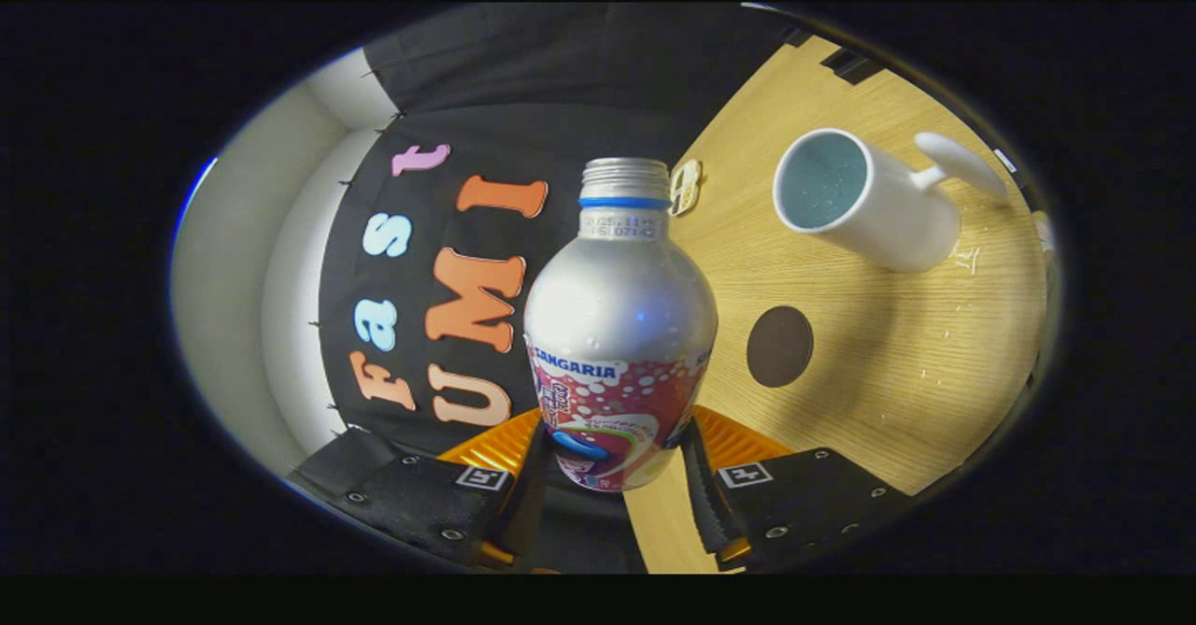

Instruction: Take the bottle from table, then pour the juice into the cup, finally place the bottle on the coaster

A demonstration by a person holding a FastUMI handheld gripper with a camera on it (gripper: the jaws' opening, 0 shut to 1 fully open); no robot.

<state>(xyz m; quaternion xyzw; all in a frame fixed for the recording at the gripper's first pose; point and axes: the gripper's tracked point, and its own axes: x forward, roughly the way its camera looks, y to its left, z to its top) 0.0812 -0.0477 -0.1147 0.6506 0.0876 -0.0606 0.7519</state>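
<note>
Gripper (pixel 612 475): both fingers squeeze the bottom part of the bottle.
Bottle (pixel 619 326): silver, no cap, stands up between the fingers.
Coaster (pixel 779 346): dark round one on the table (pixel 897 363), beyond the right finger.
Cup (pixel 860 197): white, farther off past the coaster.

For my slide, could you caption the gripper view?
Gripper shut on capless bottle, tilted toward the cup; coaster between.

Bottle (pixel 618 326) held between the fingers read "SANGARIA" on its printed band. Neck collar carried a stamped date code, too small to read. Each finger bore a square marker tag (pixel 745 475), coded pattern only, no text.
</note>
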